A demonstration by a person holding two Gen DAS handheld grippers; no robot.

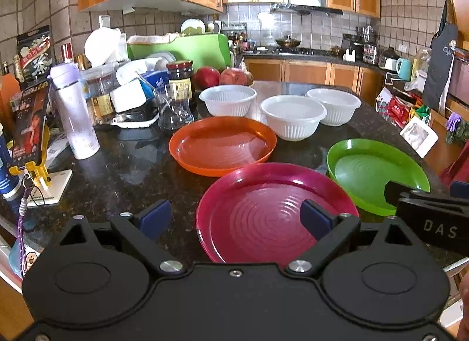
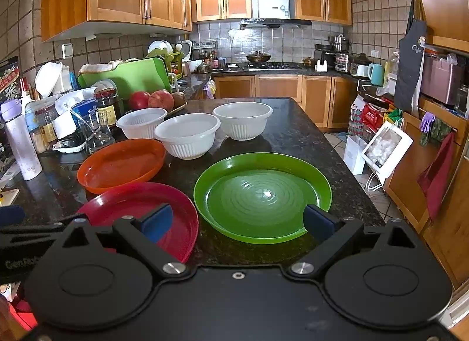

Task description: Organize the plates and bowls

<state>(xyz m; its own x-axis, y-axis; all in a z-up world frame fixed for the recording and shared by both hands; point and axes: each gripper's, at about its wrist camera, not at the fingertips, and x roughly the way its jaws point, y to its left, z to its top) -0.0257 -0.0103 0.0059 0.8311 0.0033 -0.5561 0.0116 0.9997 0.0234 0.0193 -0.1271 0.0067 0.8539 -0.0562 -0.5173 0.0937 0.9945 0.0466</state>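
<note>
- Three round glossy plastic plates, red [image 1: 263, 209], orange [image 1: 222, 144], green [image 2: 262, 194], sit on the speckled stone desk [image 2: 307, 135].
- Three ribbed white bowls [image 2: 187, 134] line up behind them.
- Left gripper [image 1: 236, 217] and right gripper [image 2: 239, 220]: fingers wide apart, holding nothing.

Left gripper [image 1: 236, 219] hovers, jaws wide apart, over the red plate [image 1: 263, 212] on the counter [image 1: 123, 174].

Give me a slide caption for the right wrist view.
Open right hand-held gripper hovers over green plate, beside red plate, orange plate and three white bowls.
</note>
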